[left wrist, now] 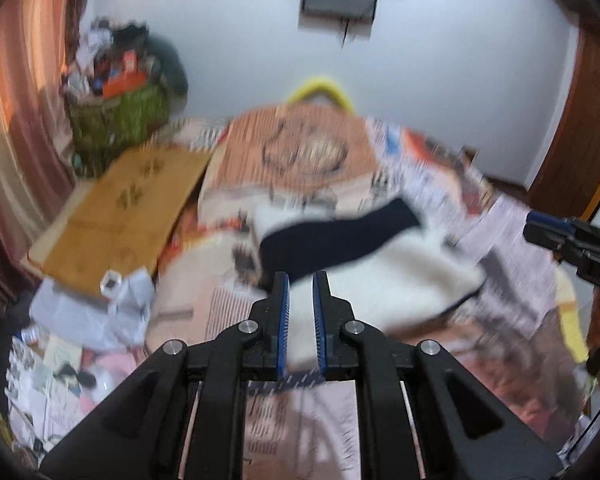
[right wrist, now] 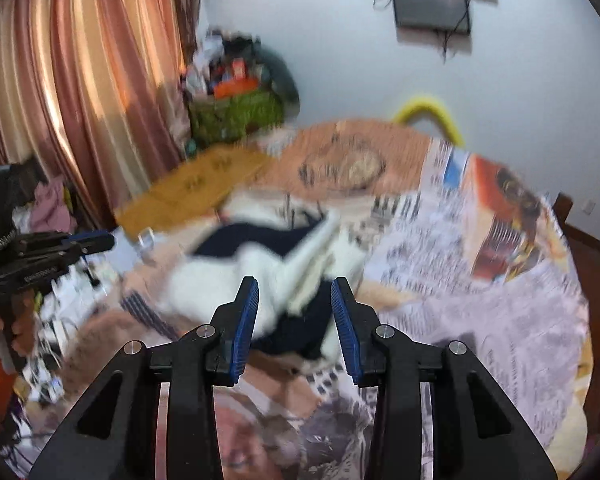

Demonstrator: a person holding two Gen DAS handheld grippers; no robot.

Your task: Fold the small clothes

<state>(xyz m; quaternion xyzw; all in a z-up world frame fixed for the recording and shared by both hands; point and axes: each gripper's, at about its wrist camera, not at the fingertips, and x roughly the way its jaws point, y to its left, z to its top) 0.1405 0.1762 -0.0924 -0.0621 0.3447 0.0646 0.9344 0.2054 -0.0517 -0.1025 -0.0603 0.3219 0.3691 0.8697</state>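
A small white and dark navy garment (left wrist: 364, 252) lies bunched on a table covered in newspaper; both views are blurred. My left gripper (left wrist: 301, 280) hovers just before its near edge with a narrow gap between the jaws and nothing in them. My right gripper (right wrist: 294, 286) is open and empty, just above the garment (right wrist: 260, 264). The right gripper also shows at the right edge of the left wrist view (left wrist: 540, 228), and the left gripper shows at the left edge of the right wrist view (right wrist: 96, 240).
Newspaper sheets (right wrist: 460, 260) cover the table (left wrist: 568, 320). A flat cardboard piece (left wrist: 120, 208) lies at its far left. A green basket (left wrist: 116, 116) full of clutter stands by striped curtains (right wrist: 80, 80). A yellow hoop (left wrist: 324, 88) stands behind the table. Papers litter the floor at left.
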